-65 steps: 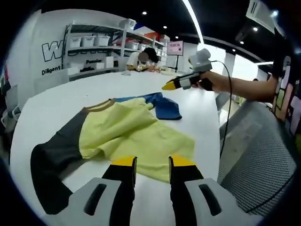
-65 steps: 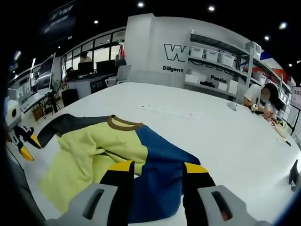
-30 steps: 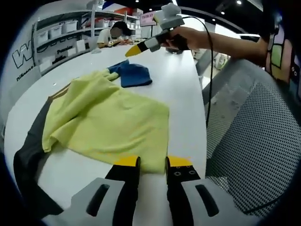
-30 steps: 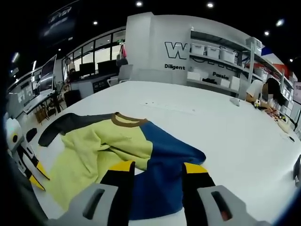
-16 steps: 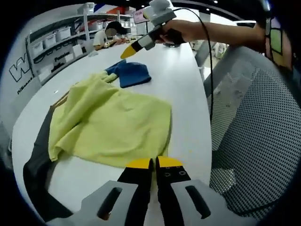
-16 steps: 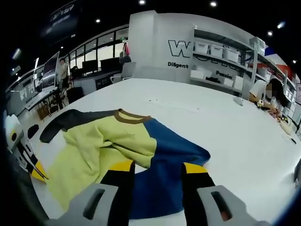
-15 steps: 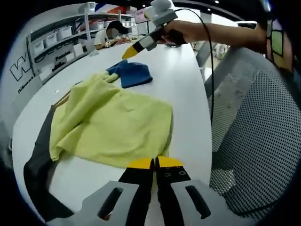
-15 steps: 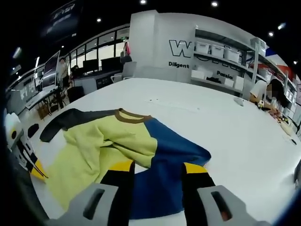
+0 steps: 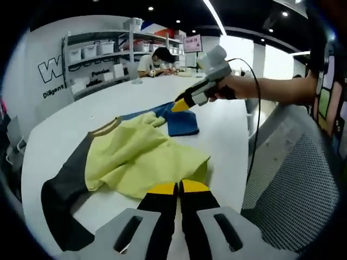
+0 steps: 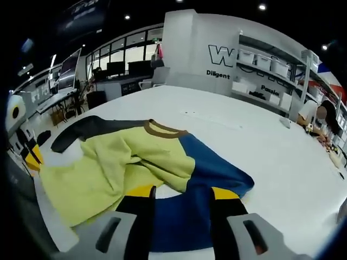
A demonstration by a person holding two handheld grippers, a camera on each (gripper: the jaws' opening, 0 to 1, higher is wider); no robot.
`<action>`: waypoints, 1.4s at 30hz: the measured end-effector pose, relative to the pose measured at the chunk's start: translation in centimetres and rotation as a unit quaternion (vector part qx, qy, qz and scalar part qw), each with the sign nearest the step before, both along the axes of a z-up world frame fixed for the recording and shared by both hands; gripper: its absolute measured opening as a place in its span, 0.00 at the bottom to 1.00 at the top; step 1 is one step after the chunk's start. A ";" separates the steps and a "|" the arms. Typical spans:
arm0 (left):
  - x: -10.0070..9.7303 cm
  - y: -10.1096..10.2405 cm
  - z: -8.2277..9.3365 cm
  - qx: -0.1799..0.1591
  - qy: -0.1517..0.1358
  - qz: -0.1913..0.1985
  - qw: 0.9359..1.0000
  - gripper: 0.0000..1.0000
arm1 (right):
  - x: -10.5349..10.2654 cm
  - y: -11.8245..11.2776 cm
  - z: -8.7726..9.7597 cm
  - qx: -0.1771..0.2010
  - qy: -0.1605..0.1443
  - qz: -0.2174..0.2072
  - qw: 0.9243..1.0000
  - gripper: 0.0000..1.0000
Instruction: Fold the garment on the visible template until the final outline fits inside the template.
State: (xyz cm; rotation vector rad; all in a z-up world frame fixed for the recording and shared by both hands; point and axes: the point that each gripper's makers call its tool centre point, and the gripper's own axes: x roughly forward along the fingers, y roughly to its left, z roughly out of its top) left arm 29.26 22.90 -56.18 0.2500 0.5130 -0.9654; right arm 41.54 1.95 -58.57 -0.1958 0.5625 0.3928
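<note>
Pinched on the yellow hem at lower centre, the left gripper (image 9: pixel 178 187) should lift slowly and evenly over the shirt (image 9: pixel 135 154), while the right gripper (image 10: pixel 176 191), jaws spread, hovers over the blue sleeve (image 10: pixel 209 168).

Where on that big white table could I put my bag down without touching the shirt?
Bare table lies beyond the shirt's brown collar, toward the shelves. It is crowded at the near edge, around both grippers.

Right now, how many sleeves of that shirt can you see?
2. The dark grey sleeve lies stretched out beside the yellow body; the blue sleeve lies bunched on the opposite side, ahead of the right gripper.
</note>
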 end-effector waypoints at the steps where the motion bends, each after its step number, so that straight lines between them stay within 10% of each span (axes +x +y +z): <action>1: 0.2 0.1 0.4 -0.005 -0.001 0.007 1.000 0.00 | -0.1 0.1 -0.1 0.000 0.001 0.003 1.000 0.35; 19: 4.2 3.3 4.9 -0.061 0.008 0.137 0.989 0.00 | -2.3 5.5 -1.6 -0.011 0.043 0.109 0.993 0.37; 42: 5.6 7.6 5.2 -0.046 -0.004 0.202 0.978 0.00 | -8.6 12.3 -4.9 -0.071 0.111 0.295 0.946 0.35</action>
